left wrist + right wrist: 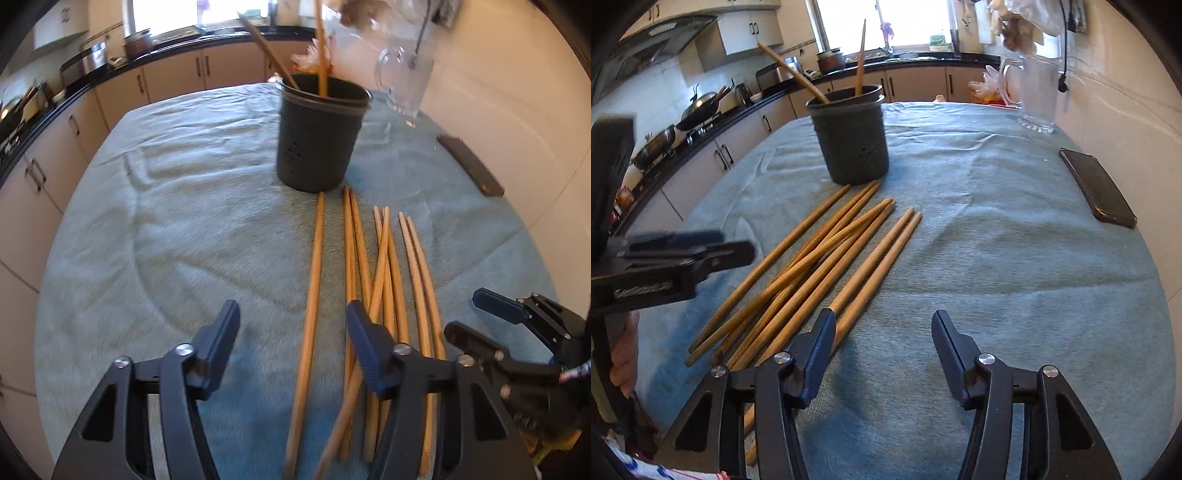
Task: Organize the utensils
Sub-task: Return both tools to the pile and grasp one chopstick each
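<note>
Long tan wooden chopsticks: loose in a row on pale blue cloth, tips near dark round perforated plastic holder; two more upright inside. Left gripper: spread wide, above one chopstick. Right gripper: spread, empty, beside the row. Black phone at cloth edge. No legible writing.

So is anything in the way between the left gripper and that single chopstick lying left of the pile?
Nothing visible. The left gripper is open, and the single chopstick lies on bare cloth between its fingers. The dark holder stands beyond its far tip.
</note>
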